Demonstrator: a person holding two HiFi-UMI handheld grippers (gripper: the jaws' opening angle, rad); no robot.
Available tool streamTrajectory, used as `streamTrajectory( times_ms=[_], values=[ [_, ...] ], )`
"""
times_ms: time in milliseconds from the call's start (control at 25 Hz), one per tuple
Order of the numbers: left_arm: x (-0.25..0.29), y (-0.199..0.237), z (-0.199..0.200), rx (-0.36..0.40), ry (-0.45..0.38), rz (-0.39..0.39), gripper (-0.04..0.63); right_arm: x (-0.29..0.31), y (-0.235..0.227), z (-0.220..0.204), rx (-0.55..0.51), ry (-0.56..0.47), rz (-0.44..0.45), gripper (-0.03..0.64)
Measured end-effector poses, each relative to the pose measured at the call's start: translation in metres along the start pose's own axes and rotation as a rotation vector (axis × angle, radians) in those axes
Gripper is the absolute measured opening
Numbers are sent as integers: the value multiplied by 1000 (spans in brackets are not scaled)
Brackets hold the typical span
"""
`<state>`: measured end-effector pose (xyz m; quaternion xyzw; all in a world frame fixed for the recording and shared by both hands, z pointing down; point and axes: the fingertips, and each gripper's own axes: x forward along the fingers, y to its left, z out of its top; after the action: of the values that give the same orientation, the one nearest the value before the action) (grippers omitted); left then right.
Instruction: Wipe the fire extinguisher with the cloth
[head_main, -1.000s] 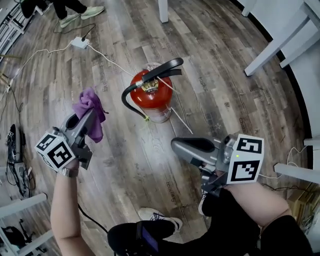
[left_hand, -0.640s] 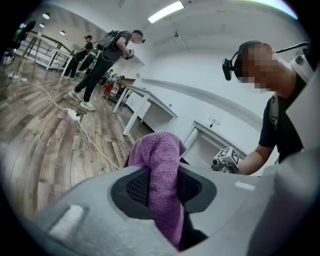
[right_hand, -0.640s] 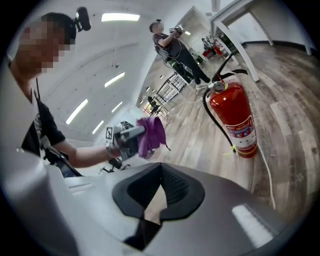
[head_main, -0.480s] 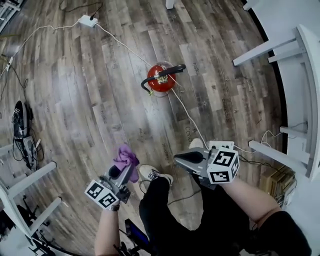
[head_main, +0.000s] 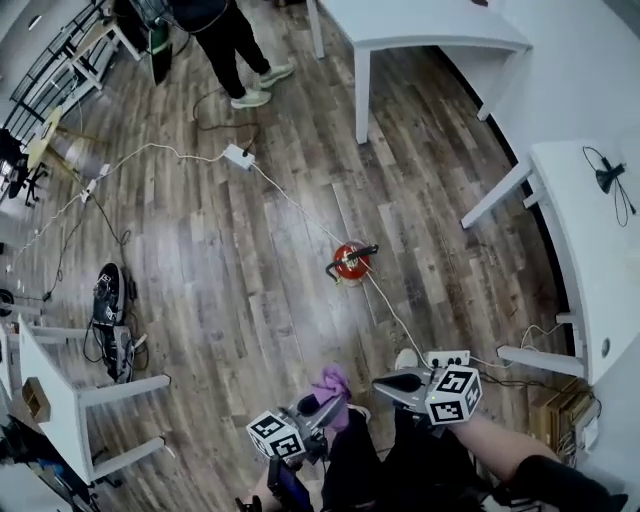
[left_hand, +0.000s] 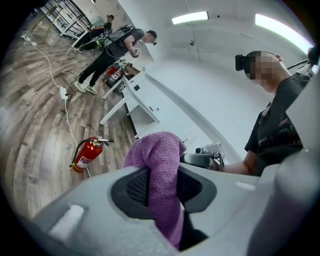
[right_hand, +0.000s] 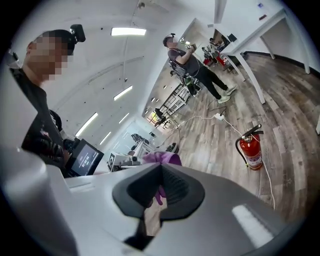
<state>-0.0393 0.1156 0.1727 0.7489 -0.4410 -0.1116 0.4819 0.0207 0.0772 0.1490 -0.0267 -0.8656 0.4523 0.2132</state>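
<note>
In the head view, the fire extinguisher (head_main: 350, 262) stands on the wood floor (head_main: 250, 300) at frame centre, well apart from my left claw (head_main: 322, 408) and right claw (head_main: 388, 381) at the bottom. The left gripper view shows that claw pinching the purple cloth (left_hand: 161, 170), with the extinguisher at lower left. In the right gripper view my jaws are pressed together, empty, and the extinguisher is at right.
</note>
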Motion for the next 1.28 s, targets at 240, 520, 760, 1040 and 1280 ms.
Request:
streamTrajectory(
  times_ms=[240,520,760,1040,1280],
  values=[
    [20,-74,66,146,66,-116,92,-36,48,78,-122,-133,49,3],
    [44,-159,85,147,29,-222,92,-75,72,103,-220,-90,108,3],
    [59,-173,85,122,-47,-198,92,-93,67,123,-215,-85,159,3],
    [50,-173,70,47,-92,-116,94,-96,62,113,-147,-88,200,3],
    [18,-171,62,71,-90,-90,94,-88,81,97,-110,-141,181,3]
  ],
)
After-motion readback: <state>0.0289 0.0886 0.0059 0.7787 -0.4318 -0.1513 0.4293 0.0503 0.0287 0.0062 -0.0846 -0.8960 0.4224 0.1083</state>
